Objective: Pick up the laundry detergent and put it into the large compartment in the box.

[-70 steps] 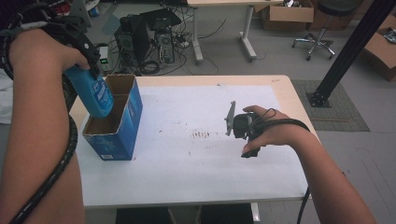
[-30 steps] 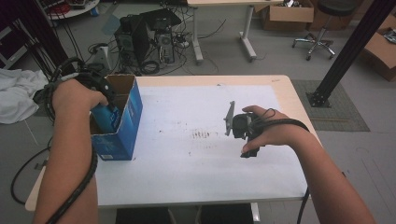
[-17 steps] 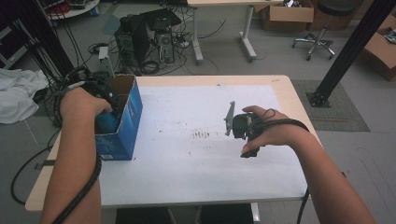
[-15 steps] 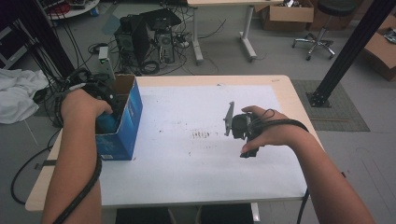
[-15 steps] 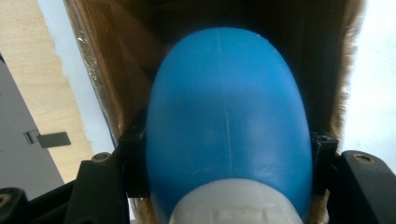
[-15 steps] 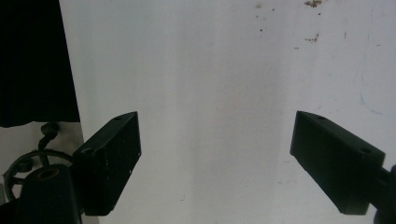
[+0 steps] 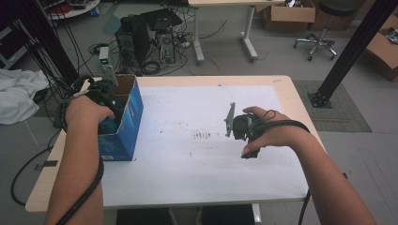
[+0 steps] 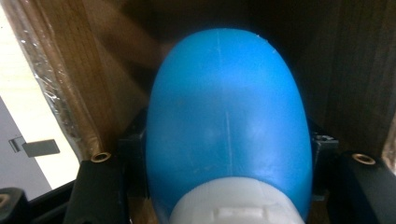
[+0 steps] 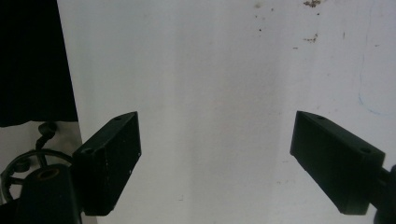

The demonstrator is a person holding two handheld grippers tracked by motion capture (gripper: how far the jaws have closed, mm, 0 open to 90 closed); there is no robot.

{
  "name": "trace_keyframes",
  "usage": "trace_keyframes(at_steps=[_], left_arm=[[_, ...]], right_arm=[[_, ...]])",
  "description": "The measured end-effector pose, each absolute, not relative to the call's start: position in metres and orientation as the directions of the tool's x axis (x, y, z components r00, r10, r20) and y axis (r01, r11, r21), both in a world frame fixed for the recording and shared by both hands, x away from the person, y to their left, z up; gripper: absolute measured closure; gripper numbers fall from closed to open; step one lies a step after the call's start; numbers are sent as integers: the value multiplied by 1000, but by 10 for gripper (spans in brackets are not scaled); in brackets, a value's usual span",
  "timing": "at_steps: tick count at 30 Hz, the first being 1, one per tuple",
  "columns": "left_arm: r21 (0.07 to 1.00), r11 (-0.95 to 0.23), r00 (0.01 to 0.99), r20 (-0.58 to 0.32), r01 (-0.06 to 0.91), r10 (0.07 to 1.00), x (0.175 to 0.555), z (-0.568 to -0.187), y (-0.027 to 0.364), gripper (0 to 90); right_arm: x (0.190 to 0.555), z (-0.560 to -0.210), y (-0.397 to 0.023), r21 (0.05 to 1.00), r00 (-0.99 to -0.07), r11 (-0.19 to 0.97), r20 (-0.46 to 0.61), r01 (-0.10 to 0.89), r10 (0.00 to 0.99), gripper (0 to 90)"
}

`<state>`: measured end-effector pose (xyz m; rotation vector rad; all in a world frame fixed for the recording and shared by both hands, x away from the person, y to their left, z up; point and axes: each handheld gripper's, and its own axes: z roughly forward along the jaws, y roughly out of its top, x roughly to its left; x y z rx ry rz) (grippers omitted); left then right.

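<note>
Left gripper view: jaws pinching blue bottle (image 8: 227,126) inside cardboard box (image 8: 60,74) | right gripper (image 9: 215,163) jaws spread, empty | risk: early release tips bottle; wall snags withdrawing gripper.

My left forearm (image 7: 77,173) runs up the left edge of the table, wrist bent down, left gripper (image 7: 105,101) pointing down, jaws clamped tight on what they hold. My right hand (image 7: 272,133) sits level near the right edge of the table. Right gripper (image 9: 215,158) aims left across the table, jaws wide apart, nothing between them.
</note>
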<state>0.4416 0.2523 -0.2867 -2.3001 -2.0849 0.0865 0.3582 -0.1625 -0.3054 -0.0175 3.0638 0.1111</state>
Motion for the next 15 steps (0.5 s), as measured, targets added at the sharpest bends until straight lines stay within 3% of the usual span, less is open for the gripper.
trace_keyframes(at_steps=[15], left_arm=[[-48,-92,91,-32,995,995,440,-287,255,372]], right_arm=[[356,-305,-167,70,-997,998,-79,-2,4,166]])
